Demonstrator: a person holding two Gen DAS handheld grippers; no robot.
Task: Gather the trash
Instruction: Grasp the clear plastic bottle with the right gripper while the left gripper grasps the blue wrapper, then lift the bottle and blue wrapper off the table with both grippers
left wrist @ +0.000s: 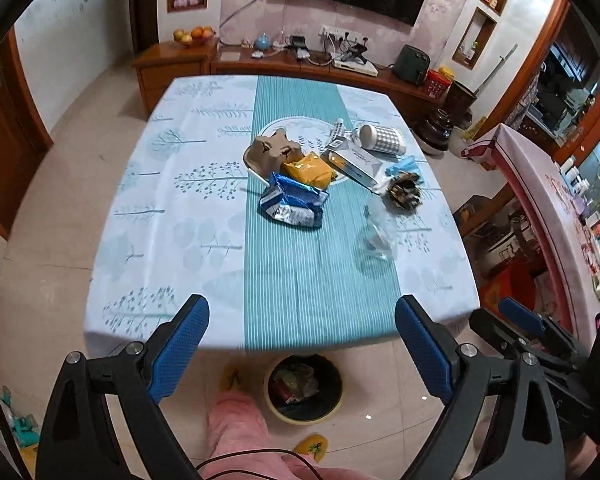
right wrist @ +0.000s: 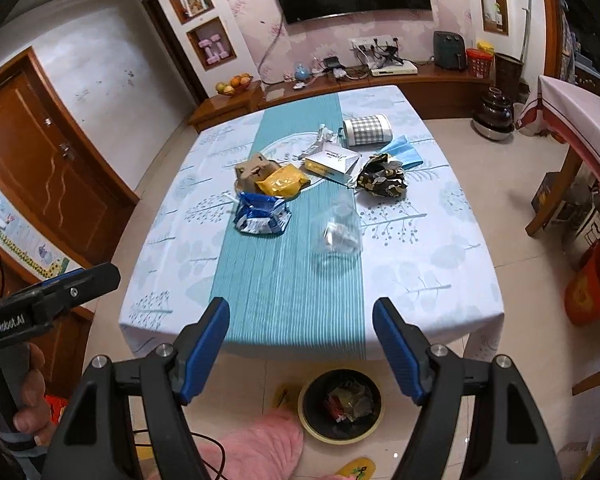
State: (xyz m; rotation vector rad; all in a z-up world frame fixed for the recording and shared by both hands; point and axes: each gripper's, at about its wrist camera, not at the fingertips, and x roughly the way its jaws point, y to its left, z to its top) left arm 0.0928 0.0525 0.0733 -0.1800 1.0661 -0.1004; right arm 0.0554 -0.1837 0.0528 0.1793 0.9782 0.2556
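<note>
Trash lies mid-table: a blue snack bag (left wrist: 294, 204) (right wrist: 262, 214), a yellow packet (left wrist: 310, 170) (right wrist: 282, 181), a brown cardboard piece (left wrist: 272, 150) (right wrist: 254, 172), a white box (left wrist: 354, 164) (right wrist: 332, 162), a dark crumpled wrapper (left wrist: 404, 190) (right wrist: 382, 178), a clear plastic bag (left wrist: 376, 232) (right wrist: 338, 230) and a blue mask (left wrist: 404, 164) (right wrist: 406, 150). A black bin (left wrist: 304, 388) (right wrist: 342, 404) with rubbish stands on the floor below the near table edge. My left gripper (left wrist: 302, 348) and right gripper (right wrist: 302, 344) hang open and empty above that edge, short of the trash.
A checked cylindrical container (left wrist: 384, 138) (right wrist: 366, 130) lies on the table's far side. The tablecloth's near edge (left wrist: 284, 340) (right wrist: 300, 350) overhangs the bin. A pink-trousered leg (left wrist: 240, 428) and yellow slippers (left wrist: 310, 446) are beside the bin. A second table (left wrist: 548, 200) stands right.
</note>
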